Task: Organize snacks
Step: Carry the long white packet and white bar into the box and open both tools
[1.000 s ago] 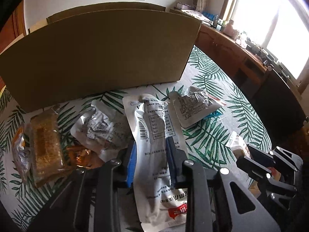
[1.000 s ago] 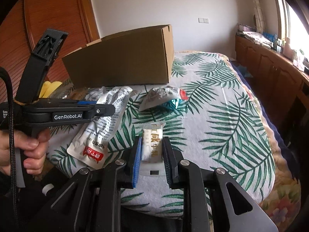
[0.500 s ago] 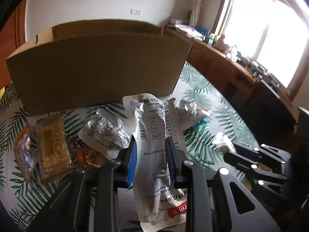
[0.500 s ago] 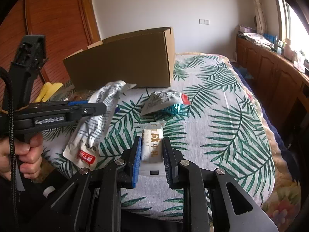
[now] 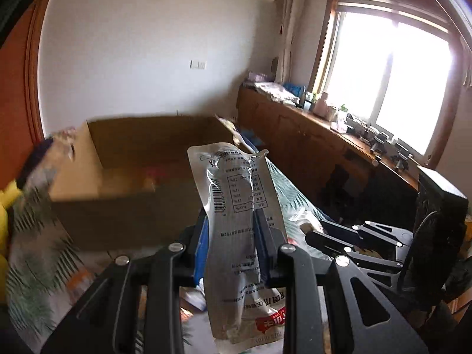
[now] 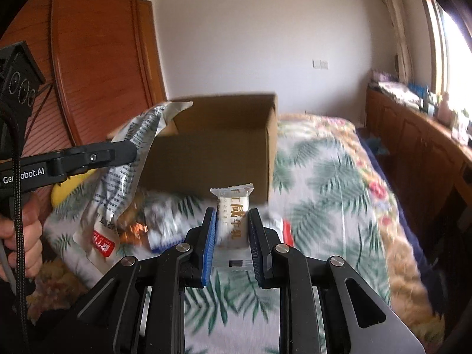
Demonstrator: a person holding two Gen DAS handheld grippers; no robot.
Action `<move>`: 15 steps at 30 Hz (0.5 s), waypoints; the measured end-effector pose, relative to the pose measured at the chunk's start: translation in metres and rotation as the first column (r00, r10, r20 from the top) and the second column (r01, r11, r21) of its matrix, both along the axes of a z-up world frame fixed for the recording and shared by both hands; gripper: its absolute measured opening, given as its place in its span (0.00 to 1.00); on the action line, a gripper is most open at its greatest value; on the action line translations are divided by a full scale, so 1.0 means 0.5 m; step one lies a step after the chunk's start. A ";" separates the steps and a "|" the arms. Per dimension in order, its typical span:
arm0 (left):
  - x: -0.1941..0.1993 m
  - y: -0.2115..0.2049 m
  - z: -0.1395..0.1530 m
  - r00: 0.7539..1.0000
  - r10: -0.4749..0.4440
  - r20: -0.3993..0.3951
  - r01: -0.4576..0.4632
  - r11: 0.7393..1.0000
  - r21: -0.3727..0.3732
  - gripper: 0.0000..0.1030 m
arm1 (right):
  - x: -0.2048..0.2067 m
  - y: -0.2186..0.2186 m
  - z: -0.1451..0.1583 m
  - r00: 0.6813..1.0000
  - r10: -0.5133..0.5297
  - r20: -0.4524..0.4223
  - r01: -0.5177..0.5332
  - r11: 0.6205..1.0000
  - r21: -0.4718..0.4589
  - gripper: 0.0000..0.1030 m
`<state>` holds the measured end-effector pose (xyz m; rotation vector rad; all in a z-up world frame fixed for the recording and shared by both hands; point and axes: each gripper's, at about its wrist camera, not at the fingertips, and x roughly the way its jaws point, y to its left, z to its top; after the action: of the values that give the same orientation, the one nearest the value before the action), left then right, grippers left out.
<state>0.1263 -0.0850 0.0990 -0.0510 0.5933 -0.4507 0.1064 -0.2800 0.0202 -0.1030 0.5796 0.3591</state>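
Observation:
My left gripper is shut on a long silver snack pouch with a red label at its lower end. It holds the pouch in the air in front of the open cardboard box. My right gripper is shut on a small white snack bar and holds it above the bed, short of the same box. The left gripper and its pouch also show at the left of the right wrist view.
Several loose snack packets lie on the palm-leaf bedspread in front of the box. A wooden sideboard runs under the window at the right. A wooden wardrobe stands at the left.
Both grippers have risen off the bed with their snacks. They now look over the box rim, and the box's inside shows. The left pouch hangs free of the bedspread.

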 end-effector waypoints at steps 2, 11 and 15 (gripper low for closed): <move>0.021 0.010 0.019 1.000 0.011 0.017 -0.012 1.000 0.015 0.24 | 0.021 0.017 0.023 1.000 0.013 0.020 -0.013 1.000 -0.005 0.19; 0.125 0.081 0.075 0.994 0.091 0.058 -0.095 0.992 0.077 0.24 | 0.134 0.094 0.089 0.997 0.055 0.046 -0.054 0.998 -0.014 0.19; 0.184 0.098 0.075 0.992 0.121 0.047 -0.125 0.988 0.095 0.24 | 0.189 0.121 0.085 0.998 0.061 0.023 -0.061 0.998 -0.022 0.19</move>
<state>0.2185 -0.0359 0.1363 0.0150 0.5681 -0.3020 0.2007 -0.2197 0.0624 -0.1451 0.5573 0.4105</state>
